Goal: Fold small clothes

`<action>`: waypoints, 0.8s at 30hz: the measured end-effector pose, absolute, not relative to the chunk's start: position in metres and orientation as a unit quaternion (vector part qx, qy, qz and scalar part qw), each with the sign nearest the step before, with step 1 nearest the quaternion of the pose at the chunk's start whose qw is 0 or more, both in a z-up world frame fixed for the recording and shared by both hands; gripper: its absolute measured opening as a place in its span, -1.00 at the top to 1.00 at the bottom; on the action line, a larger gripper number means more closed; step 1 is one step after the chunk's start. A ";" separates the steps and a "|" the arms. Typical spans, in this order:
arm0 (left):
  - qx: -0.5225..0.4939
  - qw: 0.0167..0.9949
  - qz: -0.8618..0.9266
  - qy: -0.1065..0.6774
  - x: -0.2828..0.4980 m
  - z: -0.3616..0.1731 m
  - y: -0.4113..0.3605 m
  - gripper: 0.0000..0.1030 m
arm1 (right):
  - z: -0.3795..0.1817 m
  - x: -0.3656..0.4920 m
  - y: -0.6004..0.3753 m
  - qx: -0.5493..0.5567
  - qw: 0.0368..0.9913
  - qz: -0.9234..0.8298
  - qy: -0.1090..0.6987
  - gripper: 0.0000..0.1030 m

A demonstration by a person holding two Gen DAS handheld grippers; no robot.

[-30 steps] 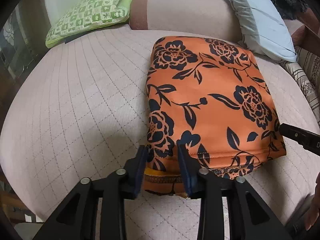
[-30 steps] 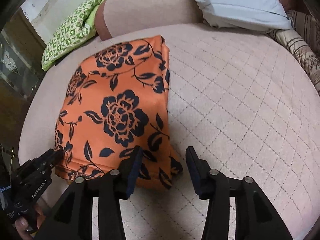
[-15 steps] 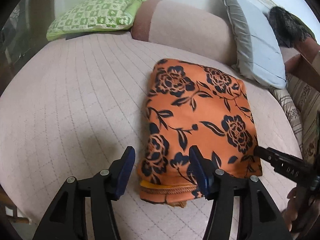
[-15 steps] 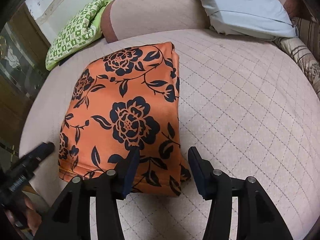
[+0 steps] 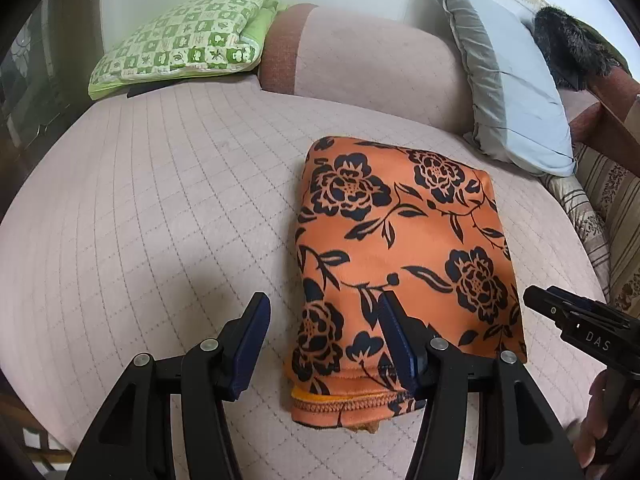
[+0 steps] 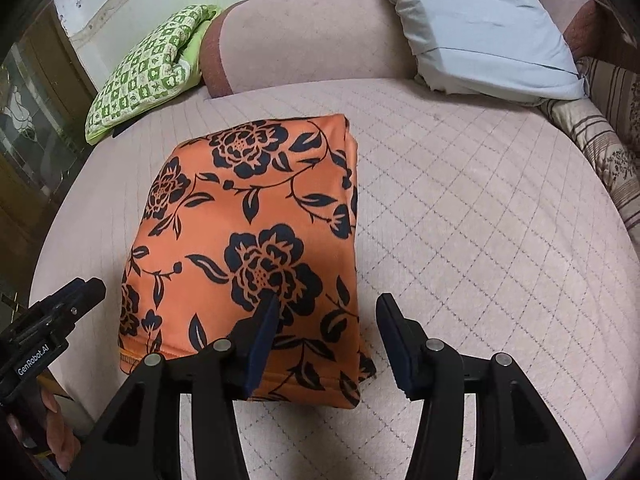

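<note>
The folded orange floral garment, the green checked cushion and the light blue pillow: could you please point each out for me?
folded orange floral garment [image 6: 256, 240], right wrist view, top face at the large flower.
green checked cushion [image 5: 180, 46], left wrist view, patterned top.
light blue pillow [image 5: 516, 92], left wrist view, middle of its face.

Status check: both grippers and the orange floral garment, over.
Left gripper open, right gripper open, both hovering at the near edge. Orange floral garment folded flat on the pink quilted cover, not held. Nothing in the way.

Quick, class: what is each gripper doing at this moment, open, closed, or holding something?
Left gripper: open, holding nothing, above the folded orange floral garment.
Right gripper: open, holding nothing, over the garment's near corner.
</note>
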State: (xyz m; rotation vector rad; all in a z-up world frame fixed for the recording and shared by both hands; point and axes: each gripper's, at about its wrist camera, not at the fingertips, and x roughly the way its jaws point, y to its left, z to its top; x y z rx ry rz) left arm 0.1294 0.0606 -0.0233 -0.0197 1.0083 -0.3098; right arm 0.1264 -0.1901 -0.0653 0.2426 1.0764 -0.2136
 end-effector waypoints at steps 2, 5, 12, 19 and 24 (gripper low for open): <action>-0.004 0.862 -0.156 0.483 0.139 -0.017 0.055 -0.08 | -0.062 0.131 -0.191 0.114 0.847 -0.103 0.510 -0.01; -0.006 0.858 -0.168 0.485 0.159 -0.005 0.047 -0.08 | -0.053 0.145 -0.192 0.100 0.851 -0.104 0.505 -0.01; -0.036 0.834 -0.194 0.515 0.250 -0.017 0.032 -0.08 | -0.045 0.211 -0.201 0.093 0.859 -0.067 0.499 -0.01; -0.122 0.795 -0.196 0.561 0.321 -0.082 0.058 -0.05 | -0.095 0.258 -0.252 0.191 0.837 0.003 0.513 0.07; -0.217 0.763 -0.229 0.565 0.337 -0.105 0.065 -0.09 | -0.114 0.269 -0.269 0.263 0.825 0.037 0.499 0.31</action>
